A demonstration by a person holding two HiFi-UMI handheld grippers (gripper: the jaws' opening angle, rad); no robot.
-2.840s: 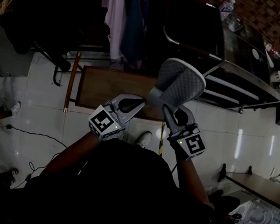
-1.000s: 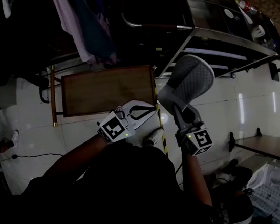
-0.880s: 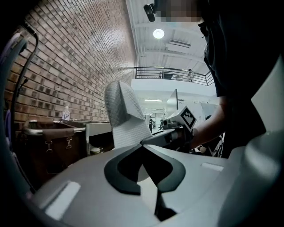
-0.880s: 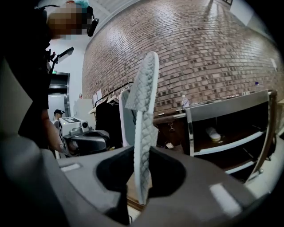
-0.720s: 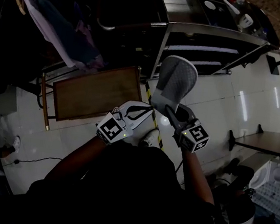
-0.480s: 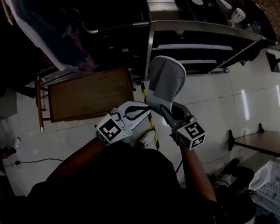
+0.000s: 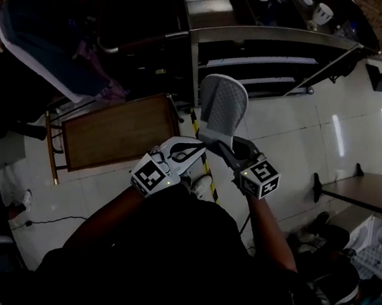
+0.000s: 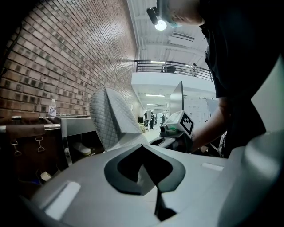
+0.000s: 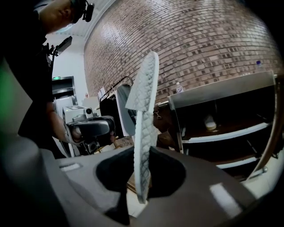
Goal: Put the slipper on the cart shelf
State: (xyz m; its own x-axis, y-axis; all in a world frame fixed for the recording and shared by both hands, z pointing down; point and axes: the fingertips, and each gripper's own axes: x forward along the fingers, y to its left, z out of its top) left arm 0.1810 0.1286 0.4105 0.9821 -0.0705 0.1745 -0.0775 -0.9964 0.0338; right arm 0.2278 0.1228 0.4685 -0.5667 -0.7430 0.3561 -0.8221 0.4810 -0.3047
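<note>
A grey quilted slipper [image 7: 222, 107] stands upright, sole edge on, in my right gripper [image 7: 223, 146], which is shut on its heel end. In the right gripper view the slipper [image 9: 144, 115] rises from between the jaws of that gripper [image 9: 142, 177], with the metal cart's shelves [image 9: 230, 133] behind it to the right. My left gripper [image 7: 199, 145] hovers just left of the slipper, shut and empty. From the left gripper view [image 8: 143, 147] the slipper [image 8: 108, 119] shows above the jaws. The cart [image 7: 264, 33] lies just beyond the slipper's toe.
A small white thing [image 9: 211, 123] lies on the cart's middle shelf. Cups and a bottle stand on the cart top [image 7: 323, 12]. A wooden-topped stand [image 7: 116, 131] is to the left, hanging clothes [image 7: 44, 43] behind it. Yellow-black tape [image 7: 206, 168] marks the tiled floor.
Both grippers have travelled across the floor with the slipper held upright. The cart has swung from the upper right to straight ahead. The right gripper's hold is unchanged.
</note>
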